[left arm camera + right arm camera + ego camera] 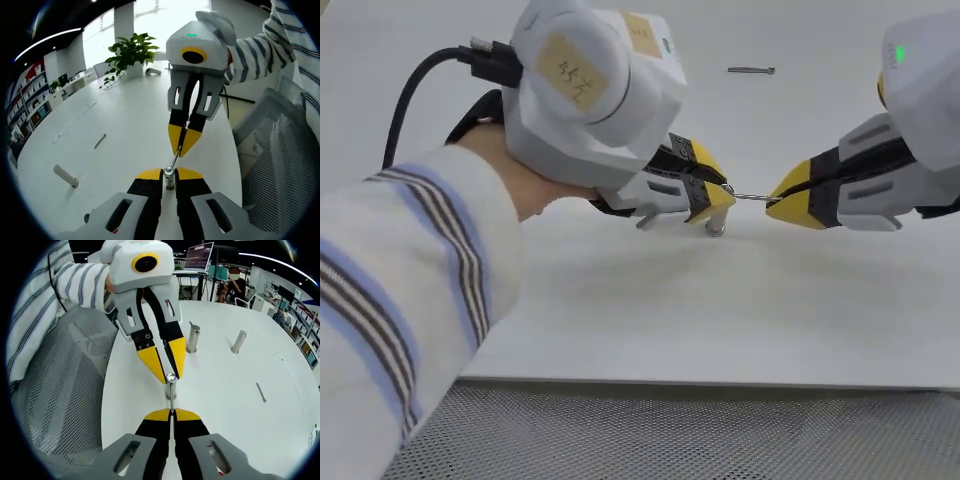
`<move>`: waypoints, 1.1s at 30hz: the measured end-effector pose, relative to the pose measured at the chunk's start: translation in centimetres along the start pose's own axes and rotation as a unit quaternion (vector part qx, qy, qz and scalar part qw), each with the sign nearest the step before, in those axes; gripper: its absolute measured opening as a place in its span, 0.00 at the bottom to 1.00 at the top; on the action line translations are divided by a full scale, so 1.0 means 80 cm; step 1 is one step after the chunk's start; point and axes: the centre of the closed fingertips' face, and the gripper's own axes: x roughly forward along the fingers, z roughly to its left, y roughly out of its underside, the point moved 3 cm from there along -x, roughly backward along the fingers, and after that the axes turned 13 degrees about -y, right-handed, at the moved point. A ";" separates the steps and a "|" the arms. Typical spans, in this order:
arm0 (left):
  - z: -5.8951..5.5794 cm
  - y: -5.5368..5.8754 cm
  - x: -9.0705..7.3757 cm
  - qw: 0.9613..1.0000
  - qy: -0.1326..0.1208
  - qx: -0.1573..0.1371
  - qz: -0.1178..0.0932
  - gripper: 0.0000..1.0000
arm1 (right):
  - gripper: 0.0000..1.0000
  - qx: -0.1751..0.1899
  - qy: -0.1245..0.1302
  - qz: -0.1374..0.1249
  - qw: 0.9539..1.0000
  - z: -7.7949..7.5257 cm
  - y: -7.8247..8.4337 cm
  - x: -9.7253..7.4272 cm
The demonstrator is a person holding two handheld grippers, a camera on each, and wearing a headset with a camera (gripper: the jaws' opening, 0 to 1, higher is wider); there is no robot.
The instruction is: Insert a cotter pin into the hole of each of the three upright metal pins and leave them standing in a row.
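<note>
An upright metal pin [170, 178] stands between my left gripper's [170, 174] yellow tips, which are shut on it. My right gripper [171, 414] is shut on a thin cotter pin [171, 401] held level, and its far end meets the metal pin's head [171, 378]. In the head view the left gripper [718, 196] and right gripper [778, 200] face each other, with the cotter pin [750, 197] bridging them and the metal pin's foot [716, 229] on the white table. Two more metal pins [193, 337] [239, 341] stand upright behind the left gripper.
A loose cotter pin [750, 70] lies on the table farther back, also as a cotter pin [261, 392] in the right gripper view. A whitish cylinder [66, 176] lies on the table. A potted plant [131, 50] stands at the far end. A mesh chair [65, 380] is beside the table.
</note>
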 end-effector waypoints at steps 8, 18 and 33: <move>-0.001 -0.001 0.000 1.000 -0.002 -0.004 0.000 0.05 | 0.00 -0.008 0.000 -0.002 1.000 -0.004 -0.007 0.004; -0.001 0.001 -0.001 1.000 -0.002 -0.007 0.000 0.05 | 0.00 -0.032 -0.003 0.004 0.999 -0.006 -0.015 0.016; -0.003 0.003 -0.001 1.000 -0.003 -0.011 0.002 0.05 | 0.05 -0.037 -0.006 -0.023 0.999 -0.012 -0.023 0.018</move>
